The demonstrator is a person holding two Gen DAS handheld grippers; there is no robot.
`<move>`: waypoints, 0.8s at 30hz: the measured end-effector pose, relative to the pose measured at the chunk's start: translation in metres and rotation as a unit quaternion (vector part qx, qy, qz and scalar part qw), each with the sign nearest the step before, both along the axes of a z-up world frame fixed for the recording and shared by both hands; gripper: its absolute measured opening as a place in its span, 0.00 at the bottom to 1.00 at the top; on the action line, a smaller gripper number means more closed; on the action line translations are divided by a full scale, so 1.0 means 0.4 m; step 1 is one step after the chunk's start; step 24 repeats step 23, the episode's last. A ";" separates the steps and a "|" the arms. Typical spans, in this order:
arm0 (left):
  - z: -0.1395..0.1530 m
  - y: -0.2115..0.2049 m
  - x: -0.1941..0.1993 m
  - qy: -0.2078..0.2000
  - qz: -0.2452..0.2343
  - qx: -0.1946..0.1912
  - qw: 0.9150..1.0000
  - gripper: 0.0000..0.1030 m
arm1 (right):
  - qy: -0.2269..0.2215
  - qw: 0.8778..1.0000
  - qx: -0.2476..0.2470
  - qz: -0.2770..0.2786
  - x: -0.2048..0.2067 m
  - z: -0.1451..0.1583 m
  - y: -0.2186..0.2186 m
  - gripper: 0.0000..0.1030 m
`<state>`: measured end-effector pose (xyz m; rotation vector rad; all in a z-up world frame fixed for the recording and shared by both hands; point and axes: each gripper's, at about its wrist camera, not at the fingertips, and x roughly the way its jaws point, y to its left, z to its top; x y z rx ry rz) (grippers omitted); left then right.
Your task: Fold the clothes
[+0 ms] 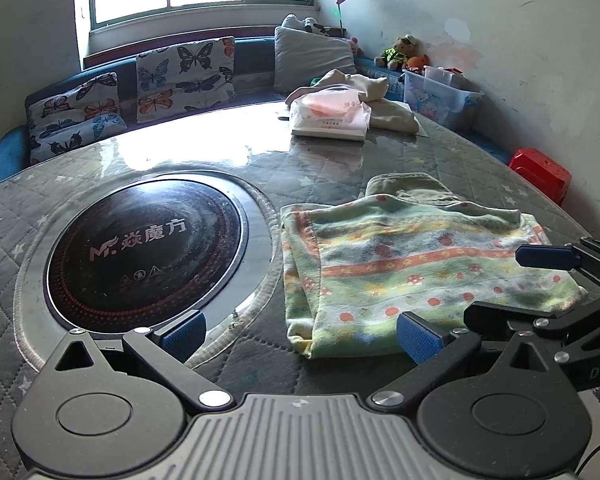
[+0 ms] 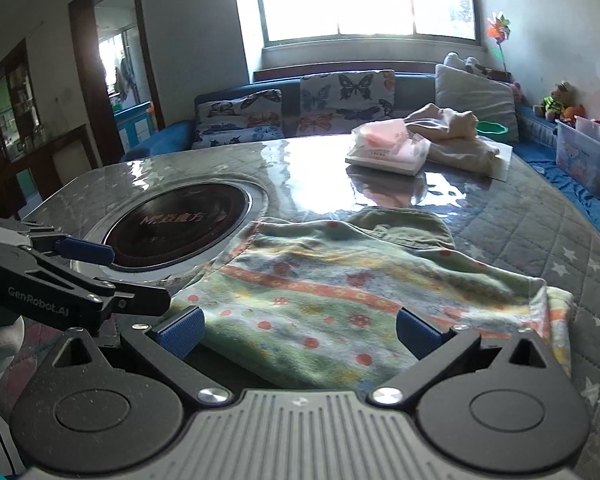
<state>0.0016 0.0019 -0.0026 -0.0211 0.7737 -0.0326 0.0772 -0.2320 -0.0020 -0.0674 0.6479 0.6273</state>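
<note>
A small green garment point(image 1: 412, 272) with orange stripes and red dots lies folded flat on the quilted table point(image 1: 324, 172); a plain green part sticks out at its far edge. It also shows in the right wrist view point(image 2: 340, 292). My left gripper point(image 1: 300, 336) is open and empty, just short of the garment's near left corner. My right gripper point(image 2: 300, 334) is open and empty over the garment's near edge. The right gripper shows at the right edge of the left wrist view point(image 1: 540, 284), open. The left gripper shows at the left of the right wrist view point(image 2: 112, 276).
A round black induction hob point(image 1: 144, 252) is set into the table left of the garment. A tissue pack point(image 1: 332, 114) and a beige cloth pile point(image 1: 380, 100) lie at the far side. A sofa with butterfly cushions point(image 1: 184, 76), a plastic box point(image 1: 440, 96) and a red stool point(image 1: 540, 172) stand beyond.
</note>
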 end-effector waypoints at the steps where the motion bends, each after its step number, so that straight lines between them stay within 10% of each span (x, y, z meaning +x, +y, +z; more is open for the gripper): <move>1: 0.000 0.001 0.001 0.001 0.001 0.001 1.000 1.00 | 0.001 1.000 -0.002 0.004 0.000 -0.001 0.005 1.00; 24: 0.000 0.044 0.020 0.004 0.029 -0.011 1.000 1.00 | -0.008 1.000 -0.005 0.023 0.017 0.006 0.047 1.00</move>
